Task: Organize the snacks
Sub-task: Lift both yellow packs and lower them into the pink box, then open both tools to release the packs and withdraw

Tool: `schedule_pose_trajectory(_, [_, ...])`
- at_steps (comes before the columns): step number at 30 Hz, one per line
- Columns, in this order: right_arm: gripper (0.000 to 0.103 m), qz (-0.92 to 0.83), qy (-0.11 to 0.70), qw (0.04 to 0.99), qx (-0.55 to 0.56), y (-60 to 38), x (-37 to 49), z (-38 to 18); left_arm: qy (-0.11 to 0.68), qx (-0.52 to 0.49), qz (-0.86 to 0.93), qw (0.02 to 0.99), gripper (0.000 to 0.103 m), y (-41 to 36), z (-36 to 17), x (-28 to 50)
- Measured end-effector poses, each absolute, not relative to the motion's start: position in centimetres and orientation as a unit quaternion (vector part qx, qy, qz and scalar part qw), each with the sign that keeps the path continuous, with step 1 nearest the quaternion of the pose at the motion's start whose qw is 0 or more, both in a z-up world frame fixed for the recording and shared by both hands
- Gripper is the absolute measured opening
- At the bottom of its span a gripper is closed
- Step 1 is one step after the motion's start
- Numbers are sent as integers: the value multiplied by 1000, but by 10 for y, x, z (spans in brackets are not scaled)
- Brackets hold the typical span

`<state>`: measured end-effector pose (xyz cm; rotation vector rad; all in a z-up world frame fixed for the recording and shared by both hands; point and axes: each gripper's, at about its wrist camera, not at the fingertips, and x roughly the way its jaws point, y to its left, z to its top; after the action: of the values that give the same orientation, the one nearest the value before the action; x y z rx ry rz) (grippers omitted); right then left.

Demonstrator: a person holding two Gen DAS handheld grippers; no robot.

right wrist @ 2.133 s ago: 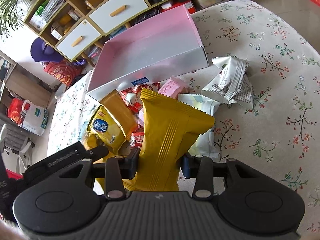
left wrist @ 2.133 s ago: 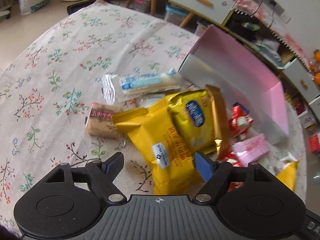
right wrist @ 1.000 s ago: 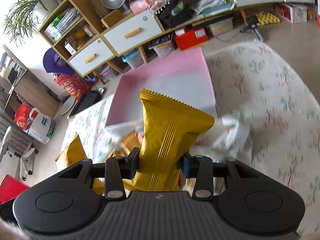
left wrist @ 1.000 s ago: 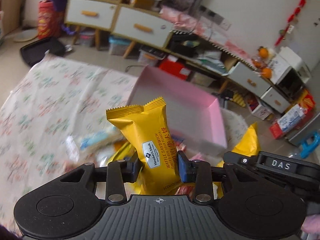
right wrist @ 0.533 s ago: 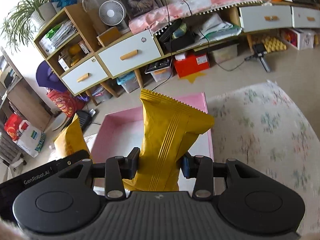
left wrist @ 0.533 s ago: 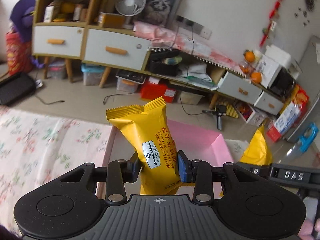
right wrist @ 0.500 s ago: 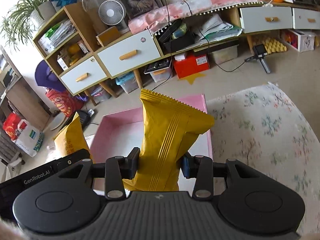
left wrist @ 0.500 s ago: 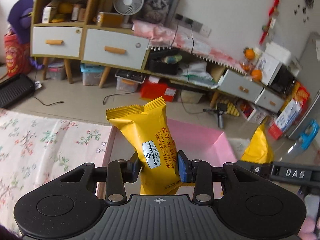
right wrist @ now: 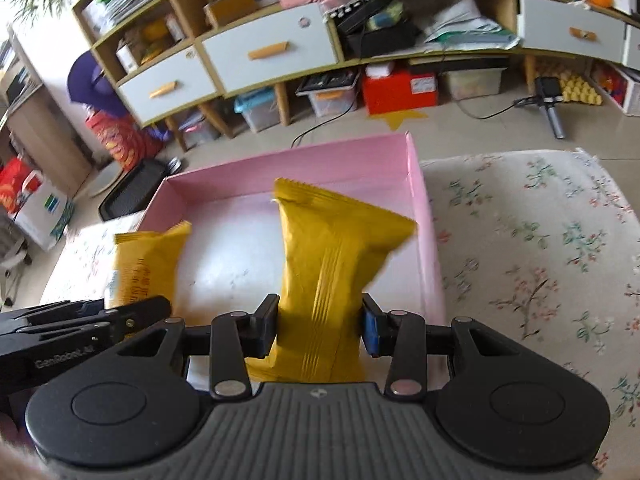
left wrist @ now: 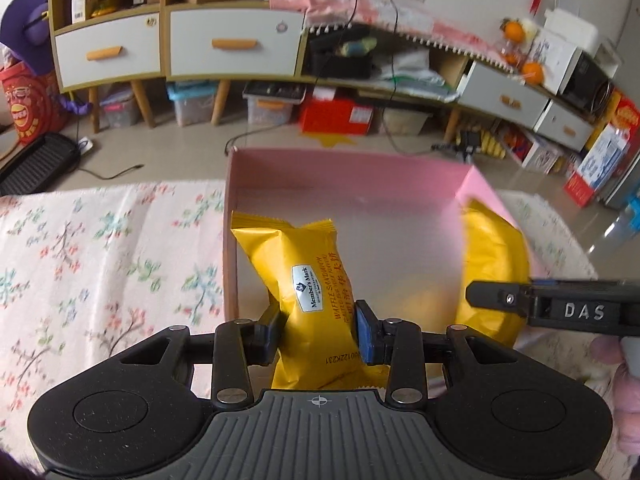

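My left gripper (left wrist: 318, 330) is shut on a yellow waffle sandwich packet (left wrist: 308, 284) and holds it over the left side of the open pink box (left wrist: 344, 168). My right gripper (right wrist: 319, 328) is shut on a second yellow packet (right wrist: 332, 264), seam side up, over the right part of the pink box (right wrist: 420, 196). Each view shows the other gripper's packet: the right one in the left wrist view (left wrist: 494, 264) at the box's right wall, the left one in the right wrist view (right wrist: 146, 264) at its left wall. The box floor looks bare.
The box sits on a table with a floral cloth (left wrist: 100, 264), which also shows in the right wrist view (right wrist: 540, 240). Beyond the table edge are the floor, low cabinets with white drawers (left wrist: 232, 44) and storage bins.
Both grippers have tilted down and come lower over the pink box, each still holding its yellow packet. The box interior now fills the middle of both views.
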<state>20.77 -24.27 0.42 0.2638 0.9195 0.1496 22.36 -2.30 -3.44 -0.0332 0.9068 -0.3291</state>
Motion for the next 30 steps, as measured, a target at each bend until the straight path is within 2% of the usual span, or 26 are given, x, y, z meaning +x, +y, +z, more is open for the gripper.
schedule_pose_trajectory(5, [38, 88, 452, 881, 108, -231, 203, 8, 411, -8, -167, 896, 35, -16, -42, 212])
schedule_pose_trajectory(9, [40, 81, 449, 883, 109, -230, 201, 12, 393, -7, -162, 905, 40, -16, -40, 208])
schedule_pose_trajectory(11, [54, 81, 445, 885, 113, -233, 199, 16, 389, -1, -167, 906, 64, -18, -36, 205])
schedule_pose_trajectory(12, [63, 80, 442, 886, 115, -234, 198, 17, 384, 0, -169, 908, 67, -18, -33, 203])
schedule_pose_trajectory(14, [67, 79, 437, 889, 114, -236, 195, 20, 375, 5, -173, 911, 78, -21, -26, 198])
schedule_pose_trajectory(24, [89, 69, 414, 901, 112, -242, 171, 46, 367, 18, -169, 914, 95, -21, 10, 164])
schedule_pose_trajectory(30, [95, 68, 409, 903, 108, -247, 143, 54, 378, 24, -160, 911, 100, -13, 22, 135])
